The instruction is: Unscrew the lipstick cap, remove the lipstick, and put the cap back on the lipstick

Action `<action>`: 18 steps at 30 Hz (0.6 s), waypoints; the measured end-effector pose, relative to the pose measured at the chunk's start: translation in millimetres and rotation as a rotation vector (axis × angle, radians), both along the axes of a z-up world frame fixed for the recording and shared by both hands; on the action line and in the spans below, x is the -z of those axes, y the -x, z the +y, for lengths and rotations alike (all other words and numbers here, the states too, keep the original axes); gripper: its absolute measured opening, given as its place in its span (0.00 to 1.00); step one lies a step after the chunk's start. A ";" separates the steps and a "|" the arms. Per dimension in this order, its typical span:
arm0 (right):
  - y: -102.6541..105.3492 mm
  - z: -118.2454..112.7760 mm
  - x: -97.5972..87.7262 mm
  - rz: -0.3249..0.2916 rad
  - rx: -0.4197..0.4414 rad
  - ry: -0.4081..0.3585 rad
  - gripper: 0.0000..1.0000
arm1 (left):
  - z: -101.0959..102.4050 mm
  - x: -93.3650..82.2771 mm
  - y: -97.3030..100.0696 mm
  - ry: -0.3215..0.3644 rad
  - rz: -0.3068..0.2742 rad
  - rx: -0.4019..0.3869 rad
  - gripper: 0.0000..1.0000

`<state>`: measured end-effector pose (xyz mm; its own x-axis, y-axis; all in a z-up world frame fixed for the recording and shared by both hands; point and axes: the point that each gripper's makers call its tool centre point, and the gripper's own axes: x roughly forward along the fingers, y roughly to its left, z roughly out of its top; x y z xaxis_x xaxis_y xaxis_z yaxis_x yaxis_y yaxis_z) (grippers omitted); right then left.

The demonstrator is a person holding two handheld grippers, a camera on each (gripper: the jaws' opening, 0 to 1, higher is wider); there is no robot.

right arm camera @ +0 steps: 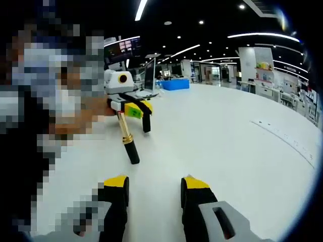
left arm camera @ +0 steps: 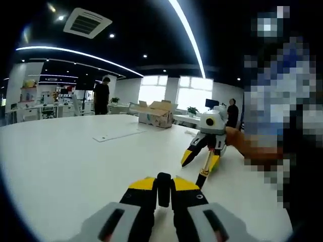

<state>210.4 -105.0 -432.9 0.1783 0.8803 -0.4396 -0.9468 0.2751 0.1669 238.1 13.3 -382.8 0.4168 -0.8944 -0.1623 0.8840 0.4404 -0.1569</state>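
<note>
Over the white worktop, your left gripper has its fingers drawn narrow around a small black piece. Your right gripper comes in from the right of the left gripper view, and the gold-and-black lipstick slants between its yellow-tipped fingers, black end lowest. From the right gripper view, your own fingers stand wide with nothing between them. There the lipstick hangs tilted just under the left gripper, and you cannot tell which fingers grip it.

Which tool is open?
The right tool: its yellow tips stand apart with bare table between. The left tool is pinched shut on a black piece.
</note>
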 end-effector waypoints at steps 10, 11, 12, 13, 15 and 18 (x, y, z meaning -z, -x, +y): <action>-0.3 0.2 0.6 0.007 -0.001 -0.004 0.40 | 7.1 -6.5 -6.7 0.050 0.012 -0.031 0.13; -0.4 0.1 0.3 0.006 -0.001 -0.004 0.40 | 7.0 -6.5 -6.3 0.050 0.013 -0.030 0.13; -0.9 0.0 -0.1 0.007 0.001 -0.003 0.40 | 6.6 -6.5 -5.9 0.048 0.010 -0.029 0.13; -1.0 -0.1 -0.4 0.008 0.003 -0.004 0.40 | 6.4 -6.7 -5.7 0.047 0.009 -0.029 0.13; -0.6 -0.3 -0.8 0.006 0.003 -0.004 0.40 | 5.9 -8.3 -4.9 0.051 0.008 -0.026 0.13; -1.9 0.2 -3.9 -0.006 0.006 -0.010 0.40 | 6.2 -11.6 -4.5 0.053 -0.002 -0.028 0.13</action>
